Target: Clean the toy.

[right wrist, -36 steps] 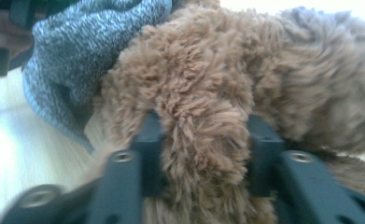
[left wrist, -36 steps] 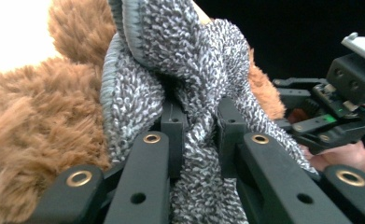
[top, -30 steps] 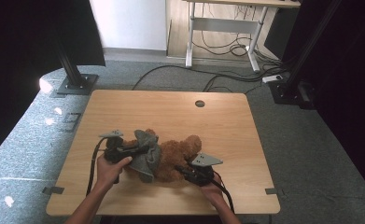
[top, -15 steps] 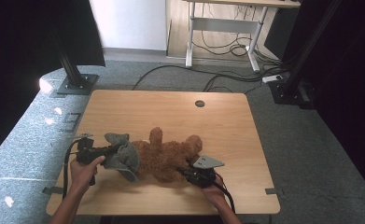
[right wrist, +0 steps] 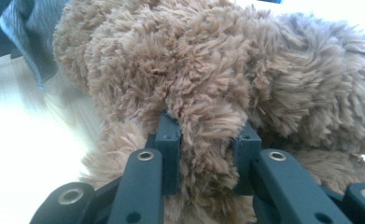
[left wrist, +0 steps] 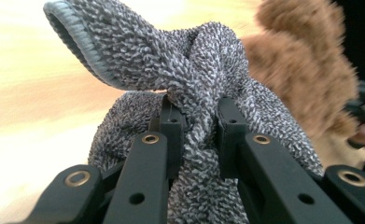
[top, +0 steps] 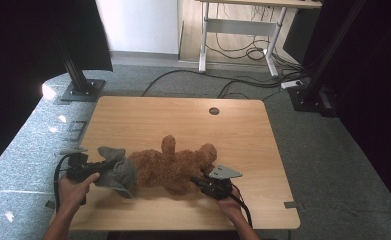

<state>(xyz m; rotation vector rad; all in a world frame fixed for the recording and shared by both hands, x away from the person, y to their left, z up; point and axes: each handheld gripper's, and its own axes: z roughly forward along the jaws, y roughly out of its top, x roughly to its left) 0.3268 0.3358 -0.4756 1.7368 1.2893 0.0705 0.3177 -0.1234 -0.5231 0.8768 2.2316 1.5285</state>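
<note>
A brown plush bear (top: 175, 167) lies on its back across the front of the wooden table (top: 183, 122). A grey knitted garment (top: 117, 170) covers its left end. My left gripper (top: 99, 165) is shut on a bunched fold of that grey garment (left wrist: 196, 93), with the brown bear (left wrist: 306, 79) behind it. My right gripper (top: 199, 181) is shut on a tuft of the bear's fur at its right end; the fur (right wrist: 208, 116) bulges between the jaws, and the grey garment (right wrist: 28, 32) lies at the far left.
A round cable hole (top: 214, 111) sits near the table's far edge. Black stand bases (top: 80, 90) and cables lie on the grey floor beyond. A white-legged desk (top: 240, 30) stands at the back. Both forearms enter from the bottom.
My left hand has pulled the grey garment leftward, away from the bear's middle toward the table's left edge. The right hand and the bear's right end have stayed put.
</note>
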